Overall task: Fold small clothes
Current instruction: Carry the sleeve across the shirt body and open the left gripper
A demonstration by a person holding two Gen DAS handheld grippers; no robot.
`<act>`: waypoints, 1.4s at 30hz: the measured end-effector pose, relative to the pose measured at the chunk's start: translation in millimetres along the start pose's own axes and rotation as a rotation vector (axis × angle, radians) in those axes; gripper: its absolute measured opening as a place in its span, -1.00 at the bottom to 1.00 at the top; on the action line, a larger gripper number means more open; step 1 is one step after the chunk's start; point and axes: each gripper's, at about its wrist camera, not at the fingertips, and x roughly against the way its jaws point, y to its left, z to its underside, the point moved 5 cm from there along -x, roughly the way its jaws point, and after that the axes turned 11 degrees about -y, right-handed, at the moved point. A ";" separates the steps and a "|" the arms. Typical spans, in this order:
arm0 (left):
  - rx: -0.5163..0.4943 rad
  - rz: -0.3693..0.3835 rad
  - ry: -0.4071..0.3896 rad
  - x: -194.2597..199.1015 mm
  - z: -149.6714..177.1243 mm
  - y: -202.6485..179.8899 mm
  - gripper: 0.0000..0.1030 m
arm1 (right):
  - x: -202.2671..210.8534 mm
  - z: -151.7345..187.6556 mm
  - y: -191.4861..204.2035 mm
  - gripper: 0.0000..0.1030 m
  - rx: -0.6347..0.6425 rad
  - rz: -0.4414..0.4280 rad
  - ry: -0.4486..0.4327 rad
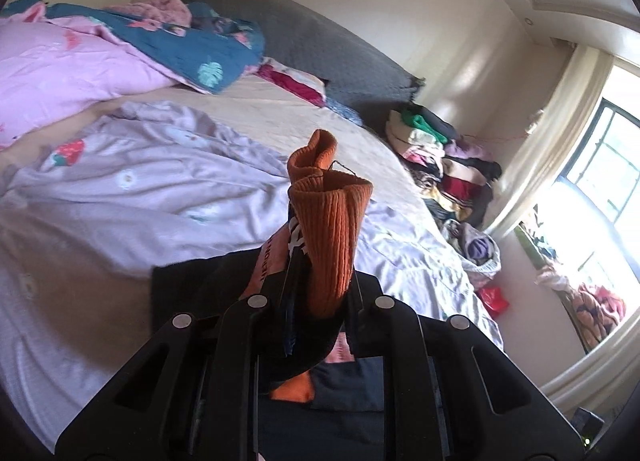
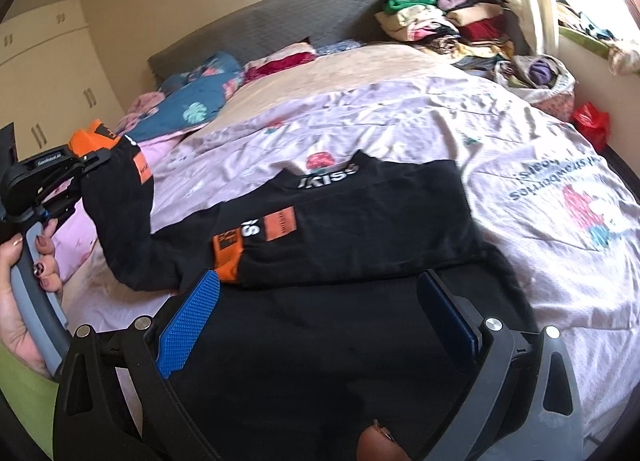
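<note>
- The left gripper clamps the orange cuff of the black top; the sleeve wants carrying across that top, flat
- The right gripper gapes wide, empty, over the top's hem

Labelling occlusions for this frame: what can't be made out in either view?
- Left wrist view: the left hand-held gripper has its fingertips buried under the orange cuff it clamps; most of the black top sits behind the gripper body.
- Right wrist view: the near hem of the black top is covered by the open right hand-held gripper.
- Right wrist view: the print on the sheet is upside down and blurred.
</note>
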 end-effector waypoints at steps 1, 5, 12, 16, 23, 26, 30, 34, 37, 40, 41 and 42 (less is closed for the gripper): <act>-0.002 0.011 0.006 -2.1 2.6 -5.2 -0.79 | 0.6 -0.5 -4.0 0.91 -0.012 0.003 -0.001; -0.011 0.051 0.030 -9.8 15.1 -25.1 -0.79 | 2.2 -0.5 -23.3 0.91 -0.079 0.020 0.001; -0.041 0.130 0.098 -29.3 52.0 -58.0 -0.79 | 8.1 0.0 -51.1 0.91 -0.139 0.069 -0.003; -0.058 0.166 0.140 -39.2 74.7 -72.1 -0.79 | 11.4 1.5 -65.7 0.91 -0.161 0.094 -0.005; -0.118 0.217 0.229 -55.0 117.8 -89.6 -0.79 | 10.7 6.8 -85.6 0.91 -0.212 0.131 0.001; -0.117 0.233 0.278 -62.4 133.6 -89.6 -0.79 | 7.9 8.8 -91.1 0.91 -0.226 0.147 0.009; -0.134 0.253 0.341 -68.8 156.4 -91.0 -0.79 | 4.4 10.0 -96.4 0.91 -0.236 0.167 0.014; -0.138 0.276 0.398 -71.8 174.6 -90.6 -0.78 | -0.1 11.9 -102.9 0.91 -0.249 0.196 0.028; -0.123 0.301 0.445 -72.2 183.8 -88.2 -0.51 | -6.6 15.2 -107.1 0.91 -0.270 0.197 0.047; -0.122 0.321 0.480 -70.6 187.6 -85.9 -0.19 | -15.3 19.9 -105.8 0.91 -0.280 0.187 0.073; -0.118 0.327 0.485 -69.6 187.4 -84.4 -0.06 | -16.9 20.8 -105.1 0.91 -0.281 0.184 0.077; -0.116 0.327 0.487 -68.7 185.6 -82.3 0.04 | -20.5 23.0 -103.4 0.91 -0.282 0.180 0.088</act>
